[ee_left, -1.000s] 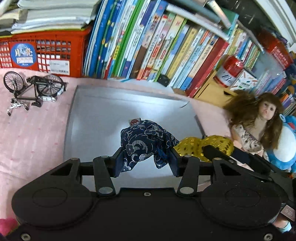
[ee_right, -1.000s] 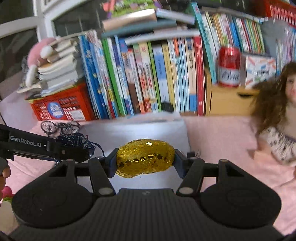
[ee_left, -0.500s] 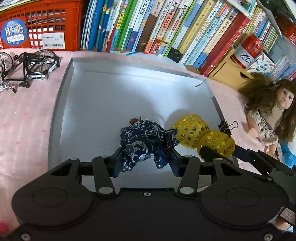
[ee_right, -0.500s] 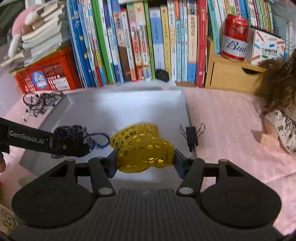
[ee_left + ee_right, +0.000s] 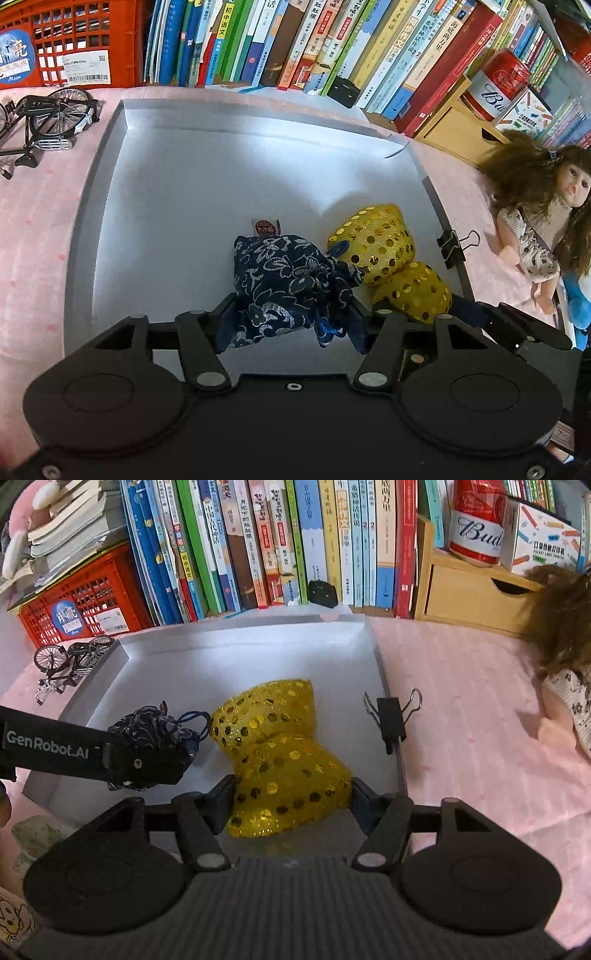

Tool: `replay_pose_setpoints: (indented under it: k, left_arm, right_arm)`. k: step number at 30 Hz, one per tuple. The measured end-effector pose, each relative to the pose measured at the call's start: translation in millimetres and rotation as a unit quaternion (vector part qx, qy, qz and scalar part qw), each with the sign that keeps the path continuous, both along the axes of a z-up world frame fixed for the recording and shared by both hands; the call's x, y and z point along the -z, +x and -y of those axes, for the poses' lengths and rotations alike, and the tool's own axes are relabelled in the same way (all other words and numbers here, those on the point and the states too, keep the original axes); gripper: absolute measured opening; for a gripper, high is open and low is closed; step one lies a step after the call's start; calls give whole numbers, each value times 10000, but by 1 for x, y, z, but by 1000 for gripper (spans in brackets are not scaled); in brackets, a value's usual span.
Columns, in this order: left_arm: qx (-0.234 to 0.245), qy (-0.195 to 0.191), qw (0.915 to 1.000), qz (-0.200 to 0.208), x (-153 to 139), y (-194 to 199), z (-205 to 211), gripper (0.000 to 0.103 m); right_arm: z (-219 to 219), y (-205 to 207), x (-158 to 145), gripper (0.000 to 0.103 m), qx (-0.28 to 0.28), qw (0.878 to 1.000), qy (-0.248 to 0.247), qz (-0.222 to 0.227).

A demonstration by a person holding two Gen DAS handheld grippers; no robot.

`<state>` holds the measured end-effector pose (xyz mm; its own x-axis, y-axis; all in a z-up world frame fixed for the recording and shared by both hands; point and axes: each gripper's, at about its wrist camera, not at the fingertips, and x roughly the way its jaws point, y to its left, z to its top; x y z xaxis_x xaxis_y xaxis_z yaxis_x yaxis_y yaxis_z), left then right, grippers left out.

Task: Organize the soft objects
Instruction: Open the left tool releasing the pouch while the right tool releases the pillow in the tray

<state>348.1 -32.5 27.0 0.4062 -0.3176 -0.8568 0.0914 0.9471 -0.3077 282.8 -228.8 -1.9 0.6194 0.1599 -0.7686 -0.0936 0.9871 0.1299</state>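
A dark blue flowered pouch (image 5: 288, 273) lies on the floor of a grey tray (image 5: 184, 184), near its front edge. My left gripper (image 5: 291, 317) is around the pouch. Its jaws are opening, and the pads still touch the pouch's sides. To the right lies a yellow sequinned bow (image 5: 280, 746), also on the tray (image 5: 258, 653). My right gripper (image 5: 291, 794) holds the bow's near lobe. Its jaws are opening too, with the pads still against the fabric. In the right wrist view a left finger (image 5: 140, 762) covers part of the pouch (image 5: 147, 720).
A black binder clip (image 5: 391, 720) is clamped on the tray's right rim. A toy bicycle (image 5: 48, 118) stands left of the tray on the pink cloth. A doll (image 5: 535, 229) lies to the right. Behind are books (image 5: 295, 37), a red crate (image 5: 55, 40) and a red can (image 5: 476, 528).
Both grippers came down to the tray with their loads. The pouch and the bow now rest on the tray floor, and both pairs of jaws stand slightly wider.
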Motion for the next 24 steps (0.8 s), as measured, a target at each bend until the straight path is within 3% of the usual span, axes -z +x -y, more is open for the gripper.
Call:
replay_pose_setpoints:
  k: [8,24]
  left_arm:
    - [-72,239,9991,350,-18,-11,-2,82]
    - [85,366,9932,1105,-77,-79,-6,86]
  right_arm:
    - [3,-10,-12,88,-10,9999,79,128]
    - [17,-67,-62,93,4,9967,193,794]
